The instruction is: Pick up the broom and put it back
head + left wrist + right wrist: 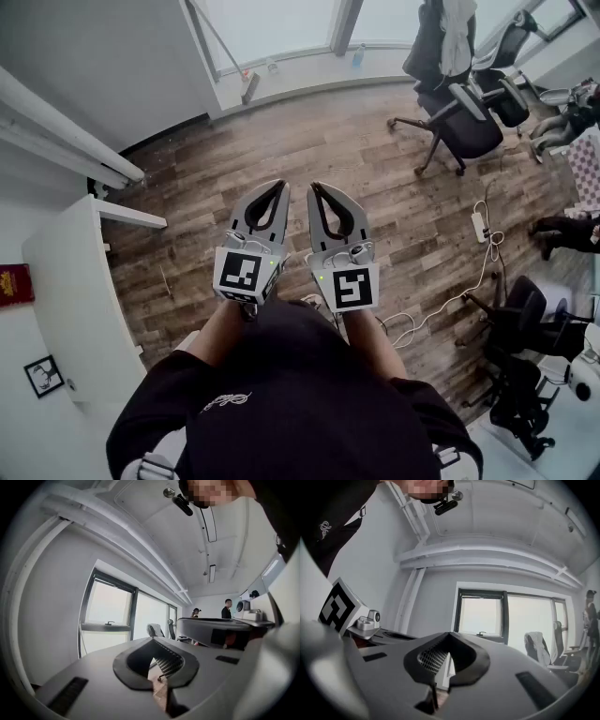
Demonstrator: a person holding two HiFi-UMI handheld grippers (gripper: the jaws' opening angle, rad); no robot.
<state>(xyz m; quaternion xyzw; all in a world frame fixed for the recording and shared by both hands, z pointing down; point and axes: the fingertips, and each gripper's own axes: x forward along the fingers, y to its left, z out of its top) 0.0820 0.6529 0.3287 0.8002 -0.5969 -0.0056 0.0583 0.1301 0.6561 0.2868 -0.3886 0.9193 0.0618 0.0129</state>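
I hold both tools level in front of me, side by side and just apart, over the wooden floor. The left tool has its jaws together: the tips meet at the front and only the rounded gap behind them is open, with nothing in it. The left gripper view shows the same, the tips of the left tool closed with bare floor visible through the gap. The right tool is closed in the same way and is empty; in the right gripper view its tips meet against the window wall beyond.

What looks like the broom is well away from both tools, at the far side of the room. Its head rests by the low ledge under the window and its thin handle leans up and to the left against the glass frame.

To the right stands a black office chair with clothes over its back. Nearer to me on that side, a white power strip lies on the floor with a pale cable trailing from it.
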